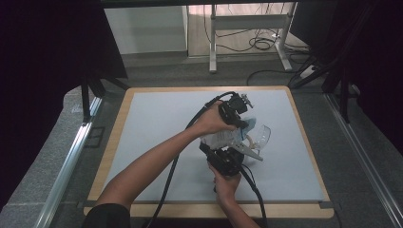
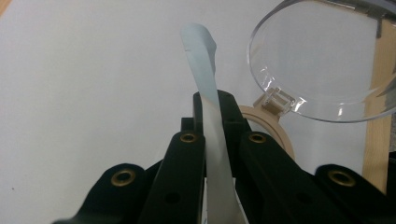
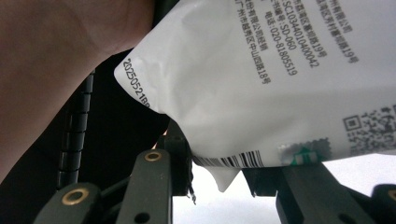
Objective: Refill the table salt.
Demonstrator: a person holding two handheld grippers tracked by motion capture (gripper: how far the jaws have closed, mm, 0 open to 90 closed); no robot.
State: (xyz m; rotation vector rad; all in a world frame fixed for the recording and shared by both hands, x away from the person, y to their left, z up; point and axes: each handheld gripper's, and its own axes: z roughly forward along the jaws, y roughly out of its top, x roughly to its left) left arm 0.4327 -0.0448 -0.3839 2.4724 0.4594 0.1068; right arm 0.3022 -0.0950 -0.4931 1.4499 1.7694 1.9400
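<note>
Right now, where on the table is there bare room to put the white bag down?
The grey mat lies bare along its whole left side and its far edge. It is crowded right of centre, where both grippers hold the white bag beside the clear lid.

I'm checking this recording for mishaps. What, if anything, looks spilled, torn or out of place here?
Nothing looks spilled or torn. Both grippers hold the white packet above the table: the left gripper pinches its thin edge, the right gripper grips its printed end. A clear lid hangs open beside it.
</note>
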